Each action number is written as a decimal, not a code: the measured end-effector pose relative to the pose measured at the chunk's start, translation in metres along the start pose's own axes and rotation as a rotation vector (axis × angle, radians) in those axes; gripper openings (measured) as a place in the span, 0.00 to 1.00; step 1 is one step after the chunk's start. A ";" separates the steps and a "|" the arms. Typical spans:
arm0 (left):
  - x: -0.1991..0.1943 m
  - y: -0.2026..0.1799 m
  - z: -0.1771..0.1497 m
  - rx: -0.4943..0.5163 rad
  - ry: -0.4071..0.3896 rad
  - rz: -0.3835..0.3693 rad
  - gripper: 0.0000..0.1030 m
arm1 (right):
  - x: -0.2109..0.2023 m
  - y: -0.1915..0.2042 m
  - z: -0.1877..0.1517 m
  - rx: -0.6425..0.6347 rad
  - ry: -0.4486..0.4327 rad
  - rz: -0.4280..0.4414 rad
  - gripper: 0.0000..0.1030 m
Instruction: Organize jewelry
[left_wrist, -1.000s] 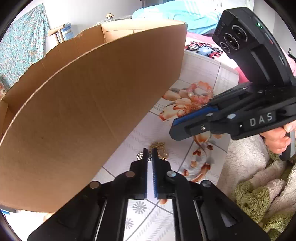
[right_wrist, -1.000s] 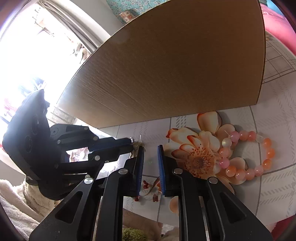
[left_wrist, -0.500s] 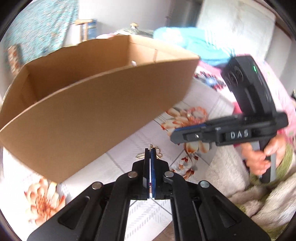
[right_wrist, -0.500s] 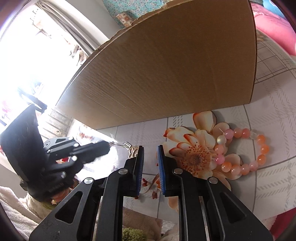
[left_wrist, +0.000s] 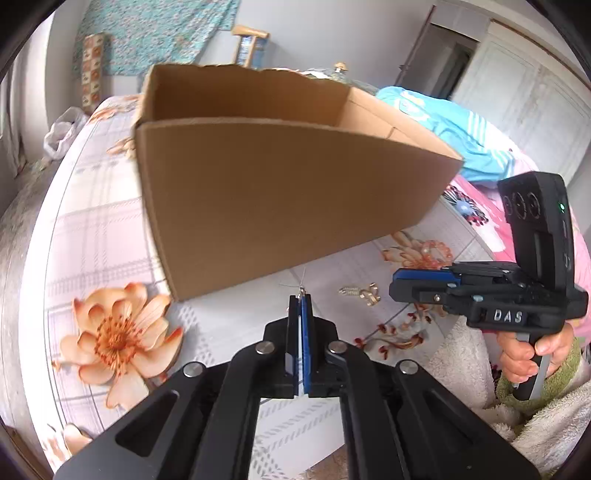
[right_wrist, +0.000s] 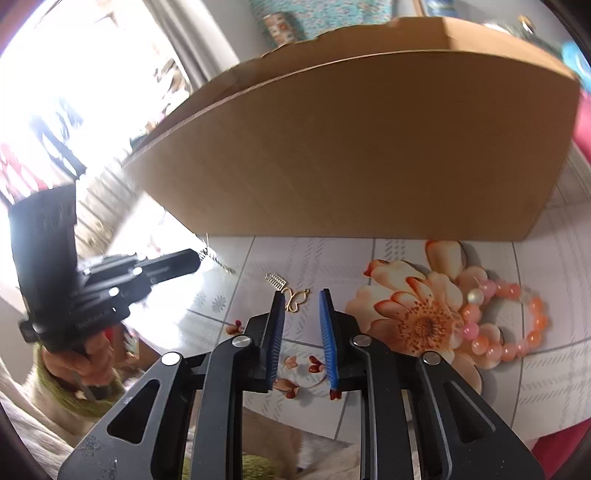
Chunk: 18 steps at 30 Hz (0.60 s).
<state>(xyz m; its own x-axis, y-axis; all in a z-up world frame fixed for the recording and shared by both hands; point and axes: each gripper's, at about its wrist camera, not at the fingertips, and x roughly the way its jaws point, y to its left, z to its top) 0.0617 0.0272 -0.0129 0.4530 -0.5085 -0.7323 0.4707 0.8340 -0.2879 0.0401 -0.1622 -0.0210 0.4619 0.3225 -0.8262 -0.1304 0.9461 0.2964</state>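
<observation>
My left tool (left_wrist: 300, 300) is clamped on a thin silver chain (left_wrist: 301, 286) at its tips, just near the brown cardboard box (left_wrist: 280, 199). My right tool (right_wrist: 302, 301) has just been opening, nothing gripped; the small gold butterfly charm (right_wrist: 295, 300) lies on the flower-printed tabletop (right_wrist: 424, 321) between its tips. The pink-orange bead bracelet (right_wrist: 517, 321) lies right.

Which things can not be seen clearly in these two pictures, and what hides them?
- Floor of the brown cardboard box: hidden by its near wall in both views.
- Thin silver piece pinched in the shut left gripper: too small to identify, left wrist view; blurred in the right wrist view.
- Small gold pieces on the flowered tablecloth: too fine to name.
- Pink and orange bead bracelet: far side lost among printed petals in the left wrist view.
</observation>
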 end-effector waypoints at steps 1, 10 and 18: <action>0.000 0.001 -0.001 -0.006 -0.002 0.004 0.01 | 0.002 0.004 0.001 -0.018 0.004 -0.015 0.24; 0.007 0.007 -0.007 -0.034 0.003 -0.006 0.01 | 0.015 0.033 0.004 -0.278 0.031 -0.100 0.24; 0.008 0.011 -0.005 -0.047 -0.005 -0.024 0.01 | 0.027 0.046 0.009 -0.462 0.098 -0.072 0.25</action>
<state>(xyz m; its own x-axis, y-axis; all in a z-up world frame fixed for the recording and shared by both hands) 0.0662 0.0334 -0.0251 0.4464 -0.5291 -0.7217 0.4449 0.8309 -0.3340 0.0544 -0.1108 -0.0252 0.4022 0.2357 -0.8847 -0.4878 0.8729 0.0108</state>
